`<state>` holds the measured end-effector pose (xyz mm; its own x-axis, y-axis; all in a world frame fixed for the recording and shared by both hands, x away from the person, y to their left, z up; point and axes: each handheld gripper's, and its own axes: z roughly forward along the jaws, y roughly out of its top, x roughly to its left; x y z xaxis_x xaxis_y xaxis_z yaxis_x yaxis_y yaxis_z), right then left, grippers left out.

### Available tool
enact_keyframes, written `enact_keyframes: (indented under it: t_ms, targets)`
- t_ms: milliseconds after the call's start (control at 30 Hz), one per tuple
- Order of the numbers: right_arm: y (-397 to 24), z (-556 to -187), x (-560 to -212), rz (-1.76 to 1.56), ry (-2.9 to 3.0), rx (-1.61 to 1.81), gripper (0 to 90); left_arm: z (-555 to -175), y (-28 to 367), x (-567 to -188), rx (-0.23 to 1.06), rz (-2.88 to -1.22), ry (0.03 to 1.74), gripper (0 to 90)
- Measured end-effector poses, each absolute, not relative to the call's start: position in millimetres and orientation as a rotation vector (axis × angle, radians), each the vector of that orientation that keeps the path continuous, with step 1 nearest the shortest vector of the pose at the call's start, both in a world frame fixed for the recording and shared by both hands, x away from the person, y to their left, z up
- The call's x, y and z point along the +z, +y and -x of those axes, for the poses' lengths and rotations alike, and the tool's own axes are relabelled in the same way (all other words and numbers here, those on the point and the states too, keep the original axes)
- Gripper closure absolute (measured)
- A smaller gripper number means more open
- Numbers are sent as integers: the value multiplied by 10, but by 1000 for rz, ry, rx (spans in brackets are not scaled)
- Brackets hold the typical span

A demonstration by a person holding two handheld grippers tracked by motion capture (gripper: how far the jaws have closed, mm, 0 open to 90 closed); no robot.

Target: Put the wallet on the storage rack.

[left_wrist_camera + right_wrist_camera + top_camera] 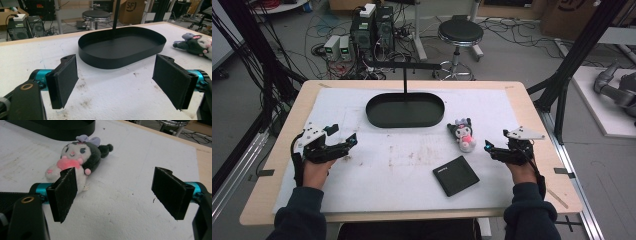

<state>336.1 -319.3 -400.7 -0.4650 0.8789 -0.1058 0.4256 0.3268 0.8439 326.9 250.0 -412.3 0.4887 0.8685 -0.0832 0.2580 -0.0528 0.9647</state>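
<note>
Nearest to us, our left gripper (pixel 343 145) hovers low over the white mat at the left of the worktop (pixel 282 150), its jaws standing wide apart with nothing between them; our right gripper (pixel 490 148) hovers at the right side, jaws likewise spread wide and holding nothing, aimed toward the plush toy (pixel 463 134). A flat black case (pixel 456 175) lies near the front edge, between the two hands and closer to the right one; we leave it alone.

The plush toy lies on its back on the mat, just left of our right gripper and a little beyond it, right of the tray and apart from it; in the right gripper view the plush toy (pixel 75 162) sits just past the left jaw, not touched. We judge it light, soft and squashy, so it should give under the pads and is unlikely to slip or break; the belly around the pink heart looks the best place to take hold, since ears and limbs would only flop. Its long axis runs from head to feet; in the high view the head points away from us, toward the far edge, and the feet toward us.

Farther off, the black oval tray (pixel 405 110) rests at the middle of the far side, its long axis across the worktop; a thin black post (pixel 405 80) rises from its far side.
</note>
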Motion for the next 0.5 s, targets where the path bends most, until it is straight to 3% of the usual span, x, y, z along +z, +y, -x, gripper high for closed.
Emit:
enact_keyframes:
  t_ms: [500]
  targets:
    - [-3150, -3361, -4015, -1105, 2091, 1100, 211, -3277, 2503, -4143, 659, -1586, 1013, 199]
